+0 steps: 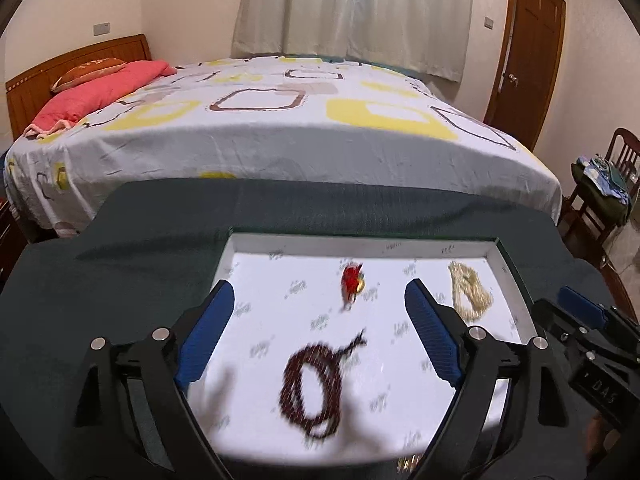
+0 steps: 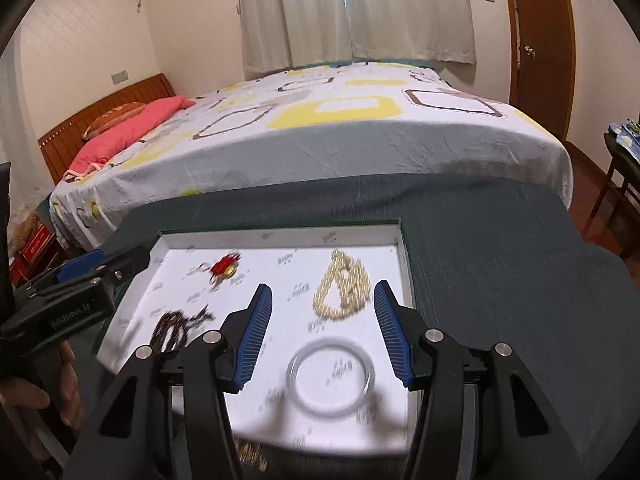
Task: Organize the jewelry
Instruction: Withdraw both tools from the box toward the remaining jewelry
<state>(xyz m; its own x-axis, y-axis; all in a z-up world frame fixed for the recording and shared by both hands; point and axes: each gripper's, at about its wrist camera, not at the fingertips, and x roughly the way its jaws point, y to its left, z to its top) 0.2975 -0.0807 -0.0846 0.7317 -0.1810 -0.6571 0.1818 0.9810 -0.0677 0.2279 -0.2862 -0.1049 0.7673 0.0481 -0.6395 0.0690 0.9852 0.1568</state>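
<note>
A shallow white tray [image 1: 360, 247] [image 2: 280, 237] lies on a dark green cloth. In it are a dark red bead necklace [image 1: 314, 388] [image 2: 173, 330], a small red and gold charm [image 1: 353, 278] [image 2: 225, 267], a cream bead necklace [image 1: 470, 292] [image 2: 344, 290] and a clear bangle [image 2: 331, 378]. My left gripper [image 1: 320, 300] is open and empty, just above the tray over the dark red beads. My right gripper [image 2: 322, 304] is open and empty over the bangle and cream beads. Each gripper shows at the other view's edge.
The dark green cloth [image 1: 140, 264] covers the table. A bed [image 1: 280, 120] with a patterned sheet and pink pillow stands just beyond it. A chair with clothes [image 1: 604, 184] is at the right, a wooden door [image 1: 528, 52] behind. Gold items [image 2: 252, 456] lie by the tray's near edge.
</note>
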